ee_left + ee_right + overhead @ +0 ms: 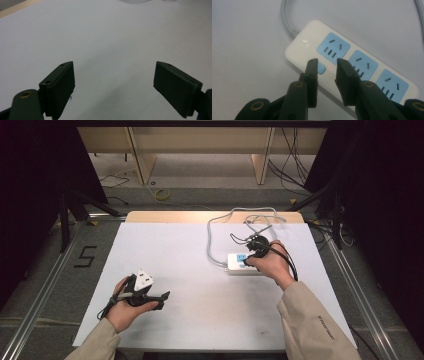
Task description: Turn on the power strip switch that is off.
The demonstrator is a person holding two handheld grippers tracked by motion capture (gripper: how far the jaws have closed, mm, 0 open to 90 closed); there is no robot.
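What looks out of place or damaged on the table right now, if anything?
Nothing stands out. The white power strip with blue sockets lies flat and intact on the white table, its grey cord looped loosely behind. A small red light glows near the right claw.

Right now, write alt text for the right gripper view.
The right gripper hovers, jaws slightly apart, over the small blue switch of a white three-socket power strip on a white table. A grey cord leaves the strip's end.

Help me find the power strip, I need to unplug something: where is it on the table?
In the high view, the white power strip lies right of centre on the white table, directly under the right tool; its grey cord loops toward the far edge.
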